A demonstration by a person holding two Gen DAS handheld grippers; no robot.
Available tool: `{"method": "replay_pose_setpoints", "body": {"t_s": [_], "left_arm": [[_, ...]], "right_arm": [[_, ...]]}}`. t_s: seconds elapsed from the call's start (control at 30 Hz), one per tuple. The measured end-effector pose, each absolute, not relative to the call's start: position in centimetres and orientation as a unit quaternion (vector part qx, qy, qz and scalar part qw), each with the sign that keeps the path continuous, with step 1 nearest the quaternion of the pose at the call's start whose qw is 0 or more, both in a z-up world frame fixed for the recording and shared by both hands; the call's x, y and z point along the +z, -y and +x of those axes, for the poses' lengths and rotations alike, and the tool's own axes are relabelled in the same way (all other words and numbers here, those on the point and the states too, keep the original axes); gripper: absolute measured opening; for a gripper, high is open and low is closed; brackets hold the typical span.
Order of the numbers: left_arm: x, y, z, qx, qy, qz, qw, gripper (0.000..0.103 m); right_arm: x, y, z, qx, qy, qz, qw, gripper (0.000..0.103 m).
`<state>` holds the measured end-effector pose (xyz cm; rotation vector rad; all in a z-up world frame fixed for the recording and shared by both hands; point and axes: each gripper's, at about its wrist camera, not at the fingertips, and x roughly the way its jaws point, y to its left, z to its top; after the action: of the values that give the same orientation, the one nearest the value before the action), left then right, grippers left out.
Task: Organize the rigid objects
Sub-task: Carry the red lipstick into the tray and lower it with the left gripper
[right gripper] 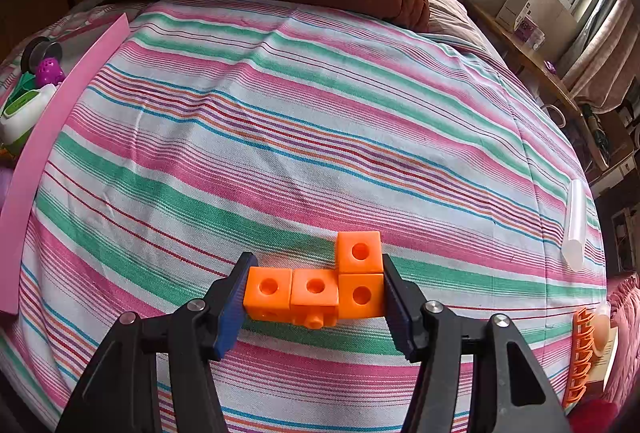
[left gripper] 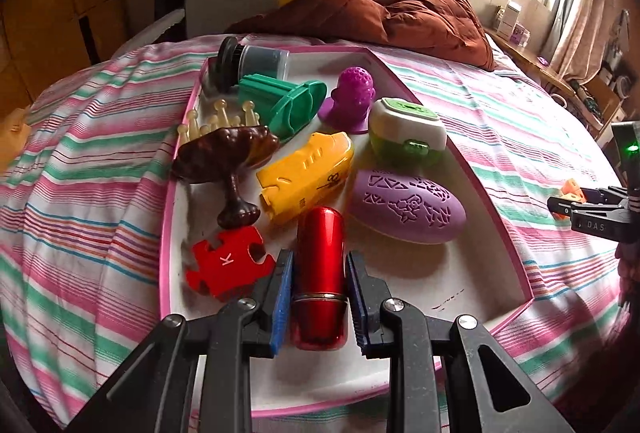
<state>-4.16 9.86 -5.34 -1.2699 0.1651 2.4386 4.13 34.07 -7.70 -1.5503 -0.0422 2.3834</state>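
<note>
While the left tongs (left gripper: 318, 297) pinch a red tube (left gripper: 320, 273) over the tray (left gripper: 496, 217), other toys lie inside. Right tongs (right gripper: 314, 293) clamp orange cubes (right gripper: 316, 293) above the bed (right gripper: 300, 113).

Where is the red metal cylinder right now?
In the left wrist view, the red metal cylinder sits clamped in the left hand-held gripper over the near end of the pink-rimmed tray, between the red puzzle piece and the purple egg-shaped piece.

The tray (left gripper: 516, 245) lies on the bed (right gripper: 280, 137), blanket (left gripper: 400, 9) behind it.
</note>
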Motion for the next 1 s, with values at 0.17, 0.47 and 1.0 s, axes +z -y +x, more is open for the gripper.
{"method": "replay_pose_setpoints", "body": {"t_s": [0.17,0.47,1.0], "left_arm": [[-4.9,-9.8,-3.4,0.875,-0.068,-0.442,0.186,0.027],[-4.4,-9.5,-2.9,0.881,-0.069,-0.433,0.179,0.033],[-3.6,-7.8,-2.0,0.889,-0.049,-0.425,0.162,0.040]], "right_arm": [[-7.6,-34.0,4.2,0.829,0.016,-0.538,0.149,0.060],[-7.6,-33.9,4.2,0.830,0.019,-0.538,0.150,0.060],[-7.4,-33.4,4.5,0.828,0.022,-0.537,0.160,0.060]]}}
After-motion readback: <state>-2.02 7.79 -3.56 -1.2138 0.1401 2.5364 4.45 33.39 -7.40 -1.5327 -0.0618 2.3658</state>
